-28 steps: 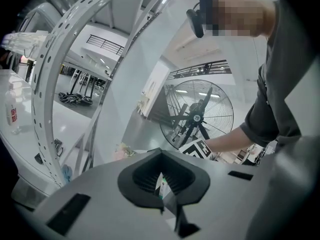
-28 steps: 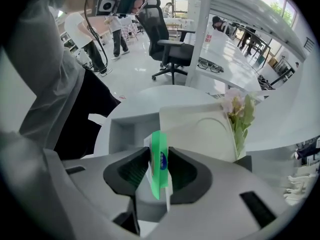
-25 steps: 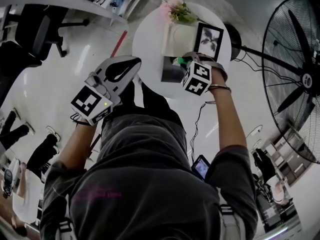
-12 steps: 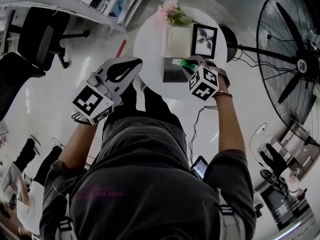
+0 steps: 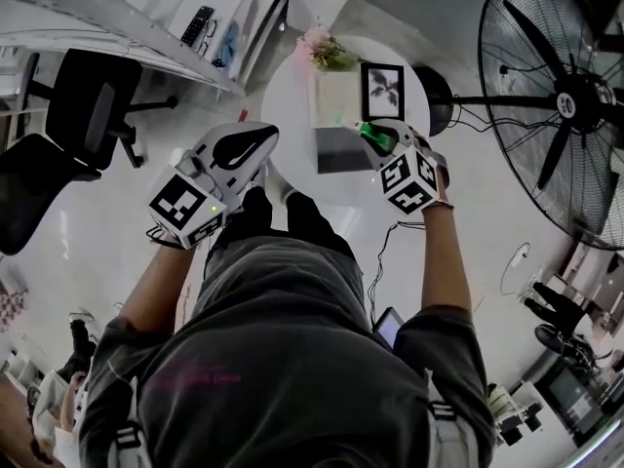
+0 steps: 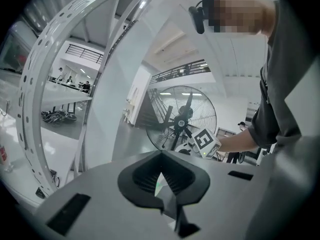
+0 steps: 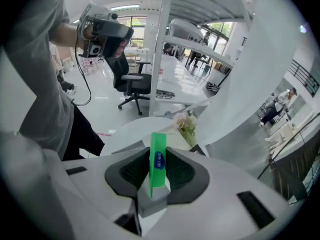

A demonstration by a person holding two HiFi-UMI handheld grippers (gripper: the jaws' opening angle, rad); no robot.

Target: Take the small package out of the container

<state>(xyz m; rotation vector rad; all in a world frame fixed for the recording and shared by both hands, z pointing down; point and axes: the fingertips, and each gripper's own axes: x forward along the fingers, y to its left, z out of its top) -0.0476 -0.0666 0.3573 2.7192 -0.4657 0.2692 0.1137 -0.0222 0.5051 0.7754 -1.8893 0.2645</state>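
Note:
My right gripper (image 5: 376, 138) is shut on a small green package (image 5: 369, 131), which stands upright between the pads (image 7: 158, 160) with its blue label showing. It hangs at the right edge of a grey open container (image 5: 339, 150) on a round white table (image 5: 288, 86). My left gripper (image 5: 255, 136) is held up to the left of the table, apart from the container, with its jaws (image 6: 161, 182) closed together on nothing.
Behind the container on the table stand a framed picture (image 5: 382, 91), a white box (image 5: 334, 99) and pink flowers (image 5: 326, 47). A large floor fan (image 5: 565, 96) is at the right, with cables on the floor. An office chair (image 5: 93, 115) stands at the left.
The right gripper has moved from over the container to its right edge, with the green package between its jaws. The left gripper has barely moved.

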